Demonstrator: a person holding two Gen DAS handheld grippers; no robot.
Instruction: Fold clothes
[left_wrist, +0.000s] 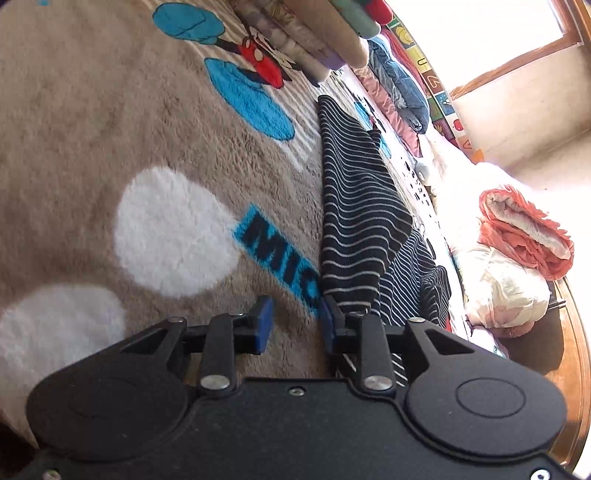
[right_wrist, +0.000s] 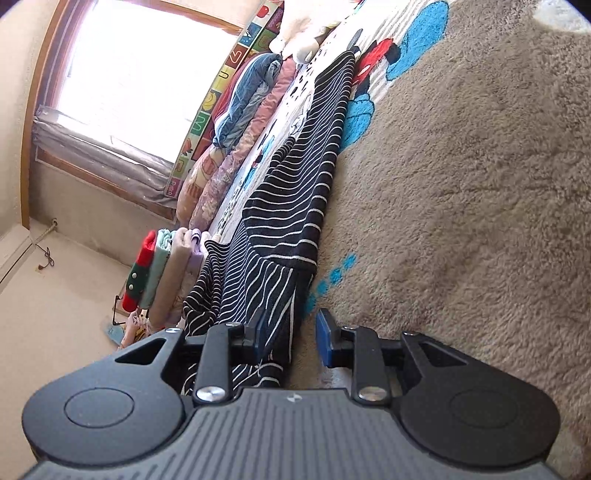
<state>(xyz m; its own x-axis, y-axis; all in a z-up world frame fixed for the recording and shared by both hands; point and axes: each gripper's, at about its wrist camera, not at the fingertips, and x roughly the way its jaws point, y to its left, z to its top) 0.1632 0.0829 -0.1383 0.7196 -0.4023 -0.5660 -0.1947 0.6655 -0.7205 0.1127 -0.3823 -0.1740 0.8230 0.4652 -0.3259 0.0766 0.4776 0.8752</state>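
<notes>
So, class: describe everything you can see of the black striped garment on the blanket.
The black striped garment is dark knit-looking cloth with thin white stripes. It lies long and narrow on the fluffy tan blanket, partly folded, one layer over another with stripes at differing angles, its near end rumpled. The left gripper and right gripper are both open at its near edge, each with one blue-padded finger against the cloth.

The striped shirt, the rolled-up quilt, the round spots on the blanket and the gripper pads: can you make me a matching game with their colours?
Things:
1. striped shirt
2. rolled-up quilt
3. round spots on the blanket
4. gripper pads

Colours:
A. white
B. dark blue
C. black with thin white lines
D. coral pink

Pairs: 1-C, 2-D, 3-A, 4-B
</notes>
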